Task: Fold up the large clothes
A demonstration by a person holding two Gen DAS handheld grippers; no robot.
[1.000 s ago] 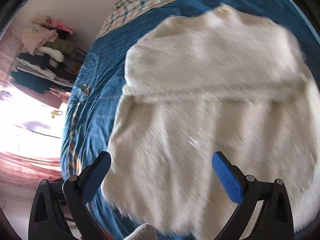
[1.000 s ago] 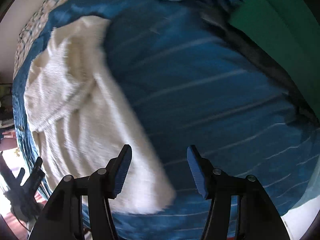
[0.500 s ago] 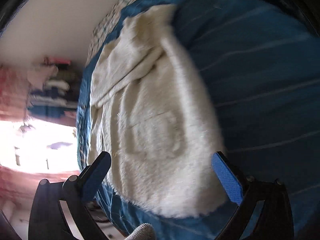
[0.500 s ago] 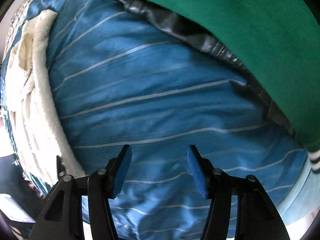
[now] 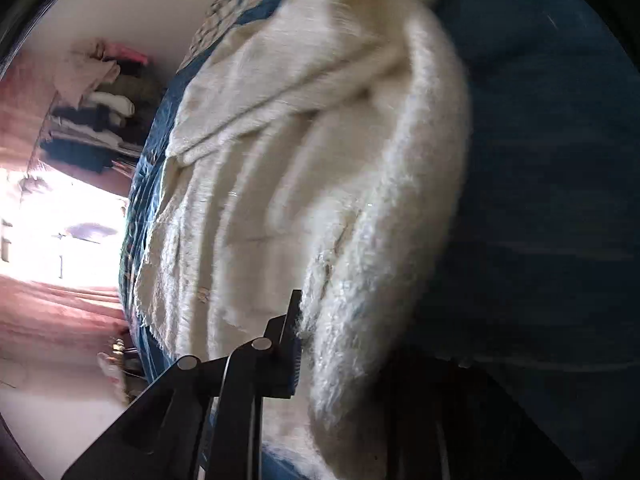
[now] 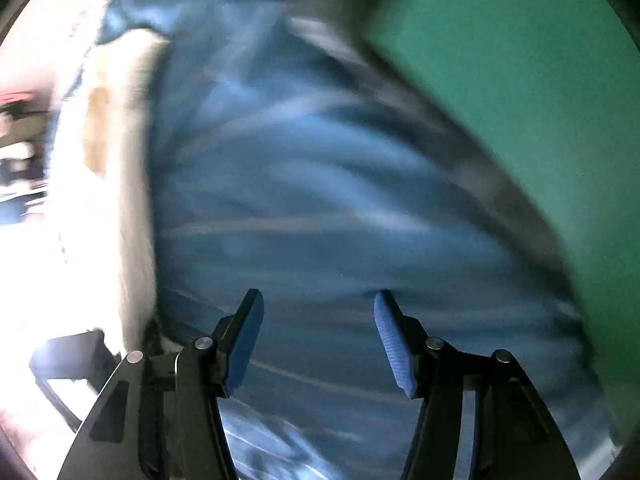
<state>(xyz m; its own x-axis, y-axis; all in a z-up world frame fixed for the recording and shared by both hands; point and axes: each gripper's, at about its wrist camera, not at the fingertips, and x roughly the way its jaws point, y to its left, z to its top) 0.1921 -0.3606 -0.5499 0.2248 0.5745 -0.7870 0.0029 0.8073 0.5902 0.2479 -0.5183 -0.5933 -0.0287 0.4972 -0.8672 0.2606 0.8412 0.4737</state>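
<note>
A large cream fleece garment lies on a blue striped bedspread. My left gripper is shut on the garment's near right edge; one finger shows and the fleece hides the other. In the right wrist view the garment is a blurred pale strip at the left. My right gripper is open and empty above the bare bedspread, apart from the garment.
A green garment with a dark leather-like edge lies on the right of the bed. A shelf of piled clothes stands at the left by a bright window. A checked cloth lies at the bed's far end.
My left gripper has gone down onto the garment's edge and closed on it. My right gripper stays open and has swung, its view now blurred.
</note>
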